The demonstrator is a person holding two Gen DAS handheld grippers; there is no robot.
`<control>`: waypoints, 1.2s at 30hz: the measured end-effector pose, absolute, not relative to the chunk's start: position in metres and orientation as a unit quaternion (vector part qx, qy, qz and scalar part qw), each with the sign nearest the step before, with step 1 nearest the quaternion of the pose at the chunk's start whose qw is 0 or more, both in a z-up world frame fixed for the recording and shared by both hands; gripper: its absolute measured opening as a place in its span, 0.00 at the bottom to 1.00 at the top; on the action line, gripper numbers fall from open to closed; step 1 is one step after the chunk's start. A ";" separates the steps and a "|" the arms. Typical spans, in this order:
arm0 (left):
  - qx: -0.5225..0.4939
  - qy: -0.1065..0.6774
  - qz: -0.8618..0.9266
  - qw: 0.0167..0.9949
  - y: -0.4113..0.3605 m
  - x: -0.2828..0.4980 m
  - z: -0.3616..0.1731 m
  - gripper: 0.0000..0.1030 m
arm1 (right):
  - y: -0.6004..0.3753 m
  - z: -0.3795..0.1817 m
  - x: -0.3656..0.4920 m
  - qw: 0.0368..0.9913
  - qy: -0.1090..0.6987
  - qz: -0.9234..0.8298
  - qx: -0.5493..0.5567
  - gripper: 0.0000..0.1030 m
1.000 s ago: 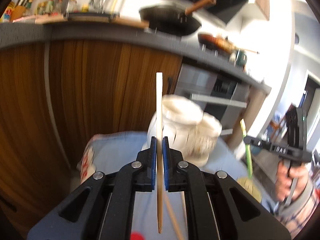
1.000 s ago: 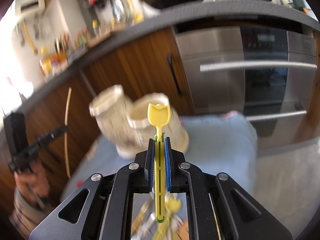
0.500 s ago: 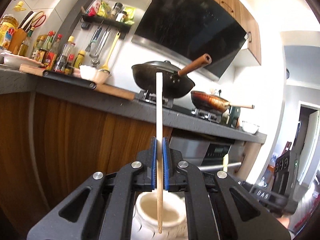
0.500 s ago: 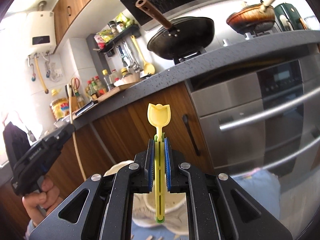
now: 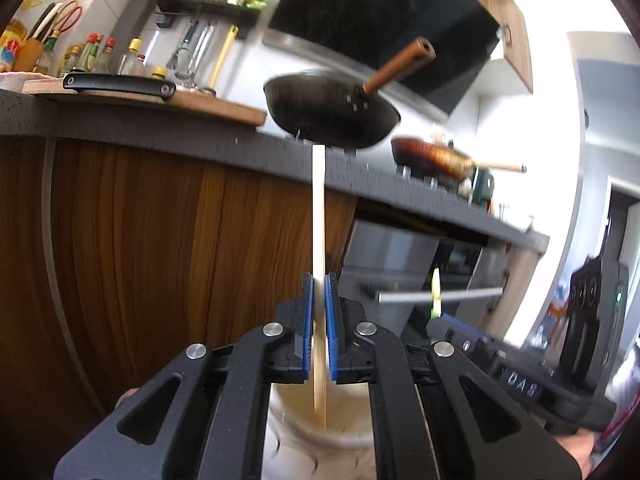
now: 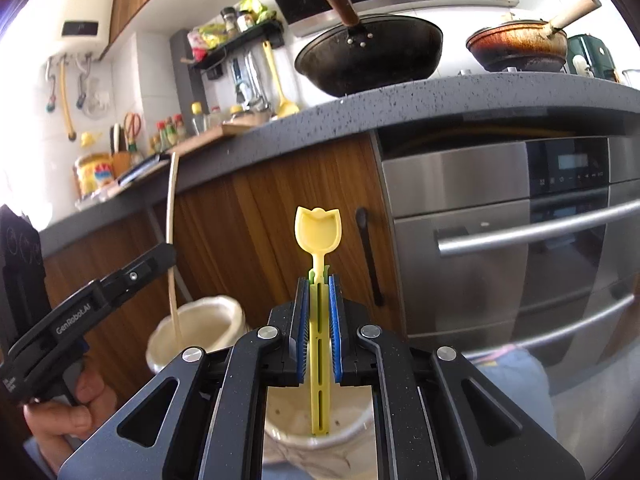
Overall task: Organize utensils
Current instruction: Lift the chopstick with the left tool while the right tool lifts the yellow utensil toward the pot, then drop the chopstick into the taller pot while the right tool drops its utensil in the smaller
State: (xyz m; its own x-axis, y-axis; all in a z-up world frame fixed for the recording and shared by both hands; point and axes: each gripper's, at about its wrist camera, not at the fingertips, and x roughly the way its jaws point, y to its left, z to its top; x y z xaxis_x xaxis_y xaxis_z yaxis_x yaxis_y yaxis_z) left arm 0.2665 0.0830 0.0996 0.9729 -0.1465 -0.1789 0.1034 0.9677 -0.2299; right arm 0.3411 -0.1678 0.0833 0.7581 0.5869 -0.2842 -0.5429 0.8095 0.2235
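Observation:
My left gripper (image 5: pixel 319 280) is shut on a wooden chopstick (image 5: pixel 319 216), held upright, its lower end over the mouth of a cream ceramic holder (image 5: pixel 320 432). My right gripper (image 6: pixel 319 280) is shut on a yellow tulip-shaped plastic spoon (image 6: pixel 318 232), held upright, its handle end dipping into the mouth of a second cream holder (image 6: pixel 320 436). In the right wrist view the left gripper (image 6: pixel 168 250) and its chopstick (image 6: pixel 173 240) stand over the left holder (image 6: pixel 200 328). The right gripper (image 5: pixel 444 322) shows at the right of the left wrist view.
A grey counter (image 6: pixel 360 120) with wooden cabinets (image 5: pixel 160 260) runs behind, carrying a black wok (image 6: pixel 368 56), a second pan (image 6: pixel 520 48) and a cutting board (image 5: pixel 140 100). A steel oven (image 6: pixel 520 240) is at the right. A blue cloth (image 6: pixel 516 376) lies under the holders.
Both grippers have lowered from a raised, tilted-up pose: the chopstick's end now sits over the left holder and the spoon's handle reaches into the right holder's mouth.

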 end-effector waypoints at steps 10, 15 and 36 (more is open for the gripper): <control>-0.065 0.158 -0.049 0.984 0.072 0.257 0.093 0.06 | -0.161 0.068 0.331 0.933 0.213 0.288 0.019 0.10; -0.047 0.183 -0.047 0.981 0.063 0.266 0.089 0.06 | -0.155 0.064 0.336 0.930 0.236 0.282 0.006 0.10; -0.045 0.171 -0.034 0.984 0.073 0.256 0.093 0.50 | -0.164 0.071 0.329 0.936 0.219 0.274 0.009 0.27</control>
